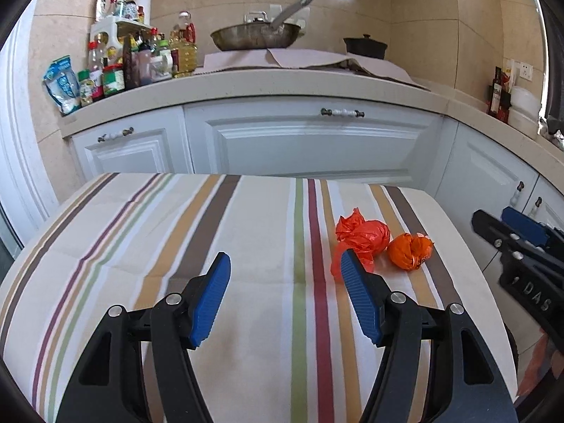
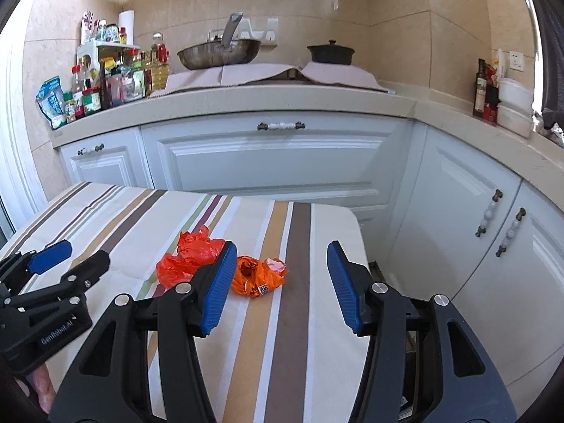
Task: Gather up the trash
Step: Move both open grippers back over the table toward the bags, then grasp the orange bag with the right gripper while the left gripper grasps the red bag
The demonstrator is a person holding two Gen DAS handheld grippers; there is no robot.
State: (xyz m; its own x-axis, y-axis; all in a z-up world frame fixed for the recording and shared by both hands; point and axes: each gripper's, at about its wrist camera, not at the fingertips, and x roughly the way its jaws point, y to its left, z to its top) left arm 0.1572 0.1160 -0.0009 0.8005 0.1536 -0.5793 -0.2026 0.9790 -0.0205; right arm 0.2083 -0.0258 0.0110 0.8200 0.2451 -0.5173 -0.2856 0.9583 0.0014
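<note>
Blue-padded left tongs (image 1: 287, 269) sit nearest in our left wrist view, jaws apart with nothing between them, only striped cloth showing through the gap. Same story for our right tongs (image 2: 280, 259): spread, empty, hovering over the surface (image 2: 296, 335).

Just past the tips lie the two trash items, both on the striped surface near its right edge. We see a red plastic bag wad (image 1: 363, 236) and, touching or just beside it, an orange wrapper ball (image 1: 410, 255). From the left view the red wad is partly behind the right-hand pad; from the right view the red wad (image 2: 190, 257) and orange ball (image 2: 257, 278) sit behind and beside the left-hand pad, off centre.

Progress, as we judge it: nothing collected yet. Both pieces rest untouched, neither tongs closed on anything, so grabbing and disposal are all still ahead. No bin shows in either view.

View differences: the right wrist shows printing on the orange ball, possibly a label, too small to read, plus a pale scrap on top; the left wrist shows it only as a smooth ball. Each view catches the other tongs at its edge.

Farther back stand white cabinets (image 1: 310, 141), then a counter with bottles (image 1: 141, 60), a wok (image 1: 255, 37) and a dark pot (image 1: 365, 46).
</note>
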